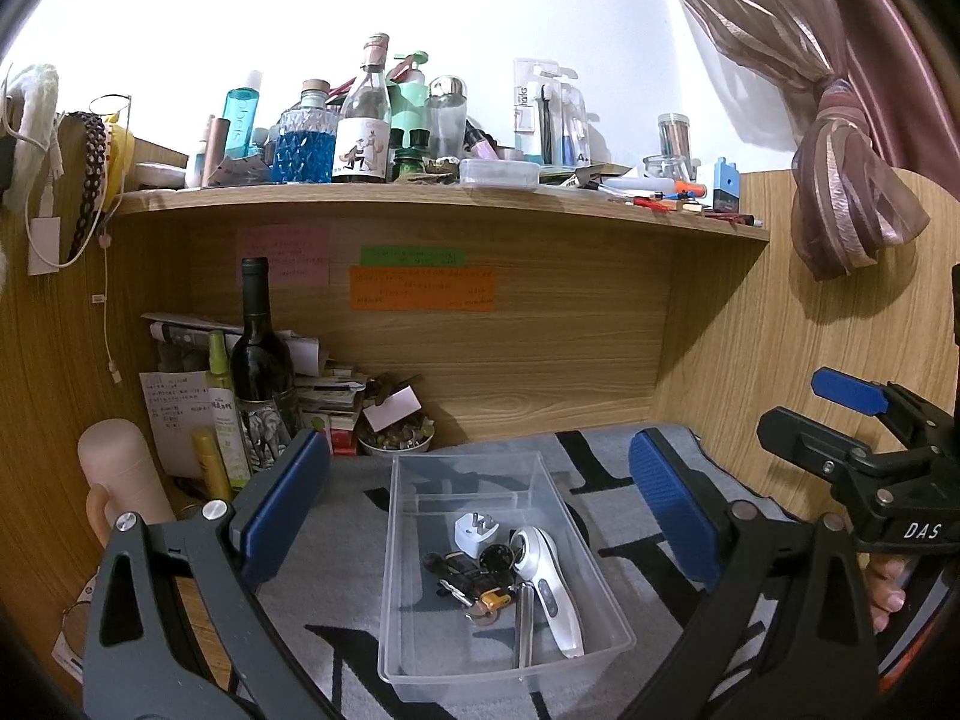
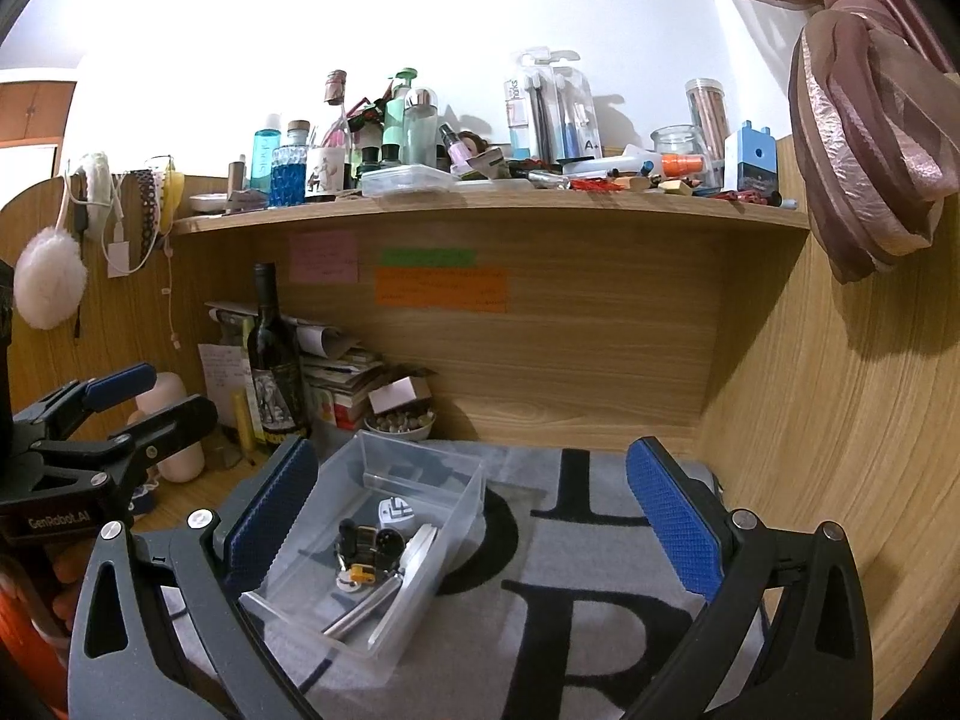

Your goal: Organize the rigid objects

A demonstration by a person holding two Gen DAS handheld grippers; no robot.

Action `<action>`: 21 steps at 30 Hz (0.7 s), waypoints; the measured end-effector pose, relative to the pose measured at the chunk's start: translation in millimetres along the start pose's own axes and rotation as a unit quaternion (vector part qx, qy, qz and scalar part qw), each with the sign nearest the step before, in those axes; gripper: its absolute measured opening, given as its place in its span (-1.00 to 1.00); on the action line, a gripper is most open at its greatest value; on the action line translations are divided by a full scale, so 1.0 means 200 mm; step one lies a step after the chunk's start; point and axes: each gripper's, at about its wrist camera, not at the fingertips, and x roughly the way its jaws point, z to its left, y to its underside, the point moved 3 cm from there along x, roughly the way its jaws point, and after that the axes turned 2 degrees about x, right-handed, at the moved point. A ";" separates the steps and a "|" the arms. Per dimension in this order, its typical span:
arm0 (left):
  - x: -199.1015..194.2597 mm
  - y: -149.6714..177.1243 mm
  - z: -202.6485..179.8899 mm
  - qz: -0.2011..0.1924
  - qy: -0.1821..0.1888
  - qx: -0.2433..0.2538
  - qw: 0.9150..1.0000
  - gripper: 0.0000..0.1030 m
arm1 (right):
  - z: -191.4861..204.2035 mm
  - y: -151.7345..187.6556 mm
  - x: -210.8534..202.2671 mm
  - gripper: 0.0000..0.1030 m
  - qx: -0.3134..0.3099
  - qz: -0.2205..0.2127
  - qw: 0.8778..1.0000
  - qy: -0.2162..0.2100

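Note:
A clear plastic bin (image 1: 414,546) sits on a grey mat with black letters (image 1: 624,516). It holds a white plug adapter (image 1: 474,531), a white handheld device (image 1: 549,588), black keys and small parts (image 1: 468,570) and a metal pen (image 1: 525,624). My left gripper (image 1: 480,504) is open above and around the bin, empty. My right gripper (image 2: 474,516) is open and empty, with the bin (image 2: 462,492) by its left finger. Each gripper also shows at the edge of the other's view, the right (image 1: 804,414) and the left (image 2: 150,396).
A wine bottle (image 1: 259,360), spray bottles (image 1: 219,402), stacked papers (image 1: 330,390) and a small bowl (image 1: 396,438) stand at the back left. A crowded wooden shelf (image 1: 420,195) hangs above. Wooden walls close the back and right. A tied curtain (image 1: 840,180) hangs at right.

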 end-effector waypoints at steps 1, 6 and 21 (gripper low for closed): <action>0.00 0.00 0.00 0.000 -0.001 0.000 1.000 0.97 | 0.00 0.00 0.00 1.00 0.000 0.000 1.000 0.000; 0.00 0.00 0.00 0.000 -0.001 0.001 1.000 0.97 | 0.01 0.00 0.00 1.00 0.000 0.000 1.000 0.002; 0.00 0.01 0.00 0.002 0.000 -0.002 1.000 0.98 | 0.00 0.00 0.00 1.00 0.000 0.001 1.000 -0.001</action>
